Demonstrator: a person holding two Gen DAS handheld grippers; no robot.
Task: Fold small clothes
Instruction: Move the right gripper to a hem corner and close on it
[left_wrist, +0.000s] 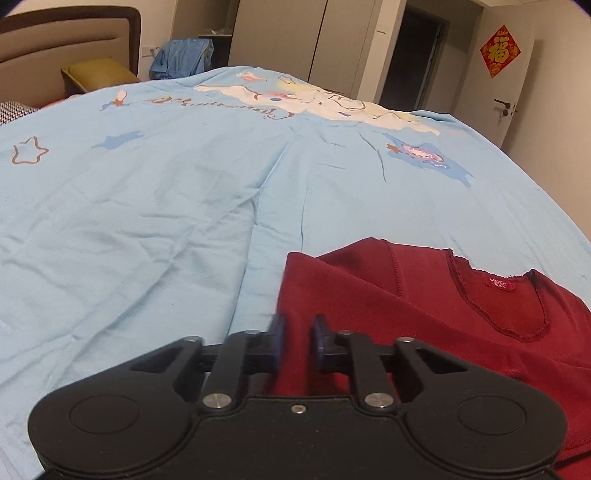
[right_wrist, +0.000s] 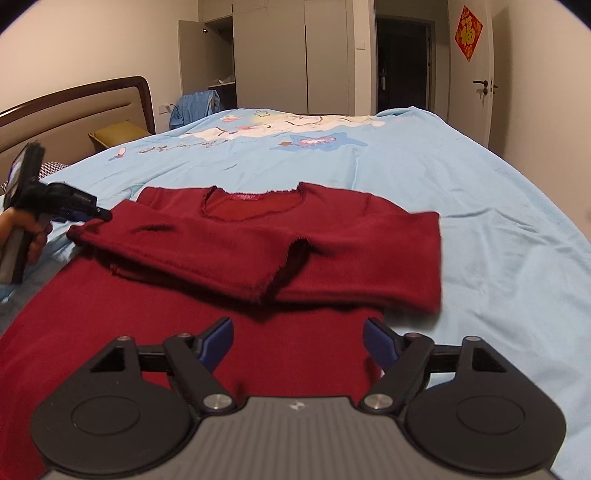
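The right gripper (right_wrist: 297, 341) hovered over the lower body of a dark red long-sleeved top (right_wrist: 207, 347), its blue-padded fingers (right_wrist: 221, 341) spread wide with nothing between them and no pad touching the cloth. The top lay flat on a bed under a light blue cartoon-print sheet (right_wrist: 480, 206), both sleeves (right_wrist: 351, 254) folded across the chest, the neckline and its red label turned away from the camera. At the garment's left edge, a person's hand (right_wrist: 22, 230) held the left gripper (right_wrist: 105, 215), whose tip sat just beside the folded sleeve's end. Seen from its own camera, the left gripper (left_wrist: 298, 341) had its fingers (left_wrist: 320, 338) drawn in to a narrow gap above the red fabric's edge; blur hid whether any cloth was pinched between them. Beyond the top, an olive pillow (right_wrist: 118, 134) rested against the padded headboard (right_wrist: 74, 114), with wardrobes and a white door (right_wrist: 471, 66) at the far wall.
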